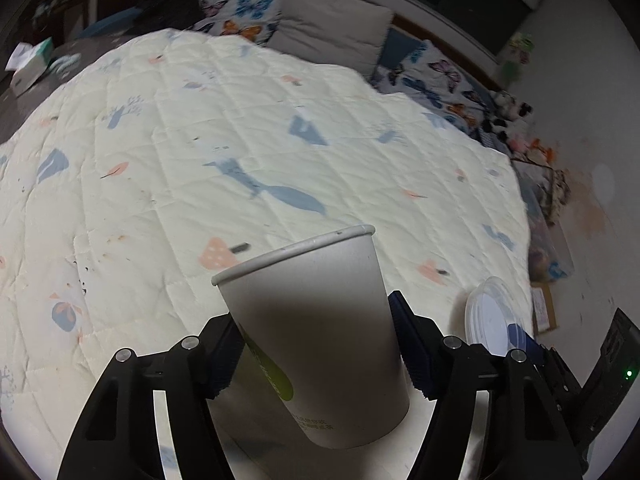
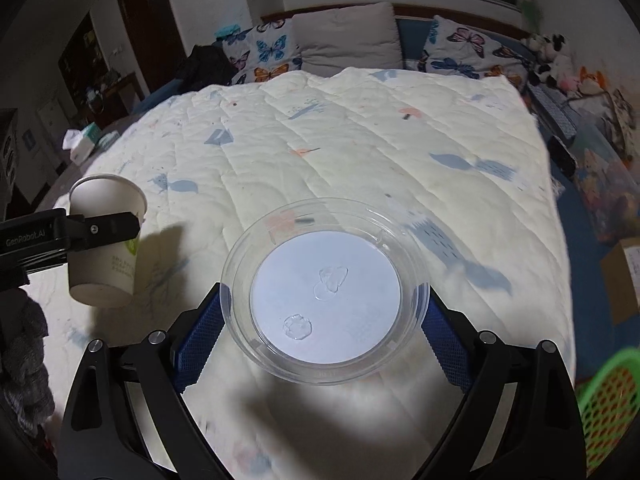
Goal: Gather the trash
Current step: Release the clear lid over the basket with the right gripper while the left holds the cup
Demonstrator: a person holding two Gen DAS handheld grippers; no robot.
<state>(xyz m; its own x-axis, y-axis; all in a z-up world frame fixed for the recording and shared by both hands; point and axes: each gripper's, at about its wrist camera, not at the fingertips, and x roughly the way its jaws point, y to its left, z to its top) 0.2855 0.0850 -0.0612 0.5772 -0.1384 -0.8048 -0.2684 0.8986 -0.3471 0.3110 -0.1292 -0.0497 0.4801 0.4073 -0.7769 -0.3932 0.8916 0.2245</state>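
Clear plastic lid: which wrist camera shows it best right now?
The right wrist view: the clear plastic lid fills the centre between the blue pads. The left wrist view catches only its edge at right.

A cream patterned quilt (image 2: 360, 140) covers the bed, pillows (image 2: 348, 36) at its head.
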